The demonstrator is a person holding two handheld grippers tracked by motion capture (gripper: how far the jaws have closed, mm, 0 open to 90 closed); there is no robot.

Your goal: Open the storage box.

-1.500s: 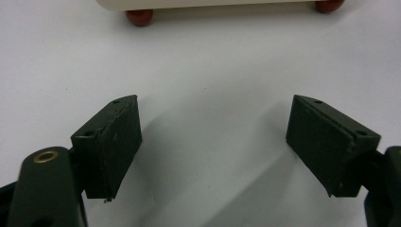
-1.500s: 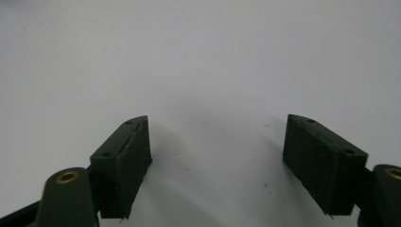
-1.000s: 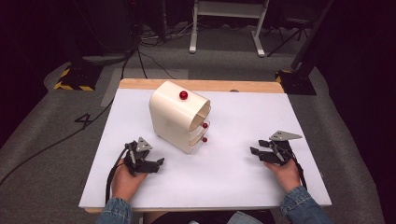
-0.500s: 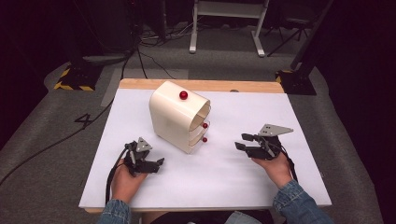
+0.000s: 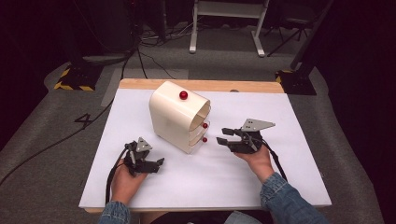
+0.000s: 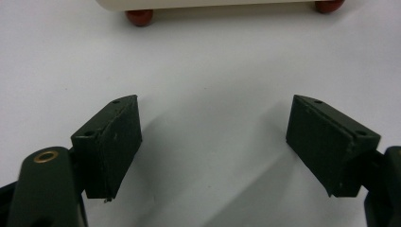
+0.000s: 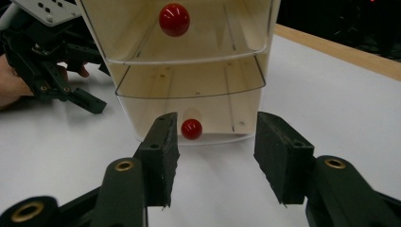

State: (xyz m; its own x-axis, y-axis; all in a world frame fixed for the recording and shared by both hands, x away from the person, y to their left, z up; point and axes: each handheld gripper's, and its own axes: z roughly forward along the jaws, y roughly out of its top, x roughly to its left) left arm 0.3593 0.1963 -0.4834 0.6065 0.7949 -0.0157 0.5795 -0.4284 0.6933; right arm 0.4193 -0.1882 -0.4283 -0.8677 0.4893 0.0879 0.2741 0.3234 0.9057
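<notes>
Cream plastic 2-drawer cabinet [image 5: 180, 116] sits mid-table, right gripper [image 7: 215, 156] empty, jaws just narrowing, nearing the lower drawer's red knob [image 7: 191, 128], where an off-centre approach could shove the light cabinet toward the open, empty left gripper [image 5: 148, 164]

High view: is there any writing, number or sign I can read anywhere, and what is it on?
"4": a dark numeral on the grey floor, left of the table.
Yellow-and-black hazard stripes, no words, on a floor plate at far left.
The cream drawer unit and both grippers bear no readable text.
</notes>
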